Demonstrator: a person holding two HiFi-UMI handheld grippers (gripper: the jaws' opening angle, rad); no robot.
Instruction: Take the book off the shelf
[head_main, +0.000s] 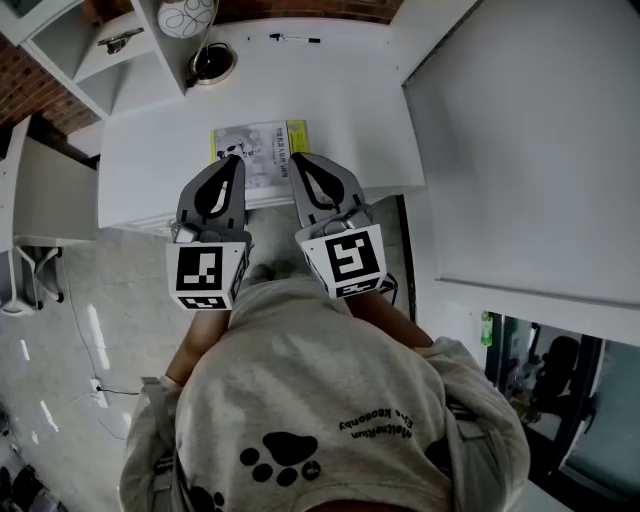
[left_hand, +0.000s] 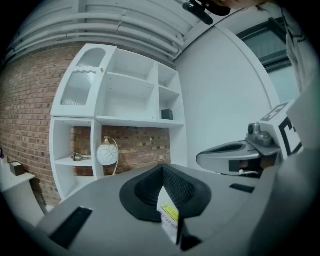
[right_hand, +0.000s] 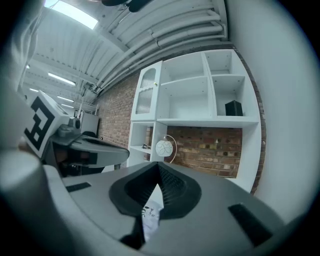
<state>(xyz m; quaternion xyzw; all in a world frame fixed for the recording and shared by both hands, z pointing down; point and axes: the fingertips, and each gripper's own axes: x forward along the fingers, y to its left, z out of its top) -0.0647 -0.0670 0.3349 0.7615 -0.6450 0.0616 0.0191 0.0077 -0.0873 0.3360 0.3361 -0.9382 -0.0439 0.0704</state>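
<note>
White shelf (left_hand: 135, 121), lamp (left_hand: 107, 154) ahead | left tool (head_main: 238, 161), right tool (head_main: 297, 159) both clamp book (head_main: 256, 140) over table (head_main: 340, 100)

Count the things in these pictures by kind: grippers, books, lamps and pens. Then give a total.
Grippers: 2 (left gripper, right gripper)
Book: 1
Lamp: 1
Pen: 1
Total: 5
</note>
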